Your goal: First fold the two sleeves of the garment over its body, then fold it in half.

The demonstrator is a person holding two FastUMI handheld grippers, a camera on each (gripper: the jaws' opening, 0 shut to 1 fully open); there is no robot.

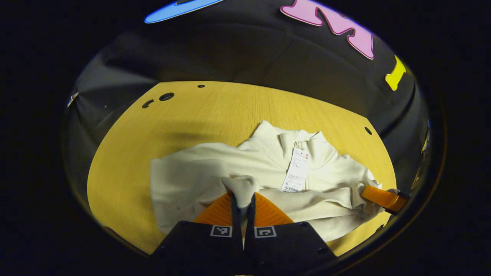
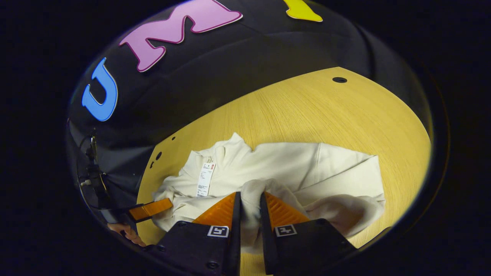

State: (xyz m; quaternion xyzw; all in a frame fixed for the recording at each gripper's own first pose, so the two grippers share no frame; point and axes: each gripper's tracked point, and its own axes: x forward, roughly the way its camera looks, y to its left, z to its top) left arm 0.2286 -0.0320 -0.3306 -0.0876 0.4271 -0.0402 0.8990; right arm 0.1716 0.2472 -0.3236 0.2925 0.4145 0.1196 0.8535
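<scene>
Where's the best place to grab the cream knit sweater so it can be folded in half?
Grip the cream knit sweater along its near hem, one gripper toward each side, coming in low from the near table edge. The collar and paper tag lie at the far end, so lifting the hem carries it over evenly. Both the left gripper and right gripper already pinch fabric there.

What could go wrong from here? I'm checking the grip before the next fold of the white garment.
1. The left gripper and right gripper each pinch only a small bunch of the cream-white knit garment; the cloth could slip out mid-fold.
2. The white paper hang tag lies loose below the collar and could crumple inside the fold.
3. Pulling on bunched cloth could drag the garment across the smooth yellow wooden table instead of folding it.
</scene>
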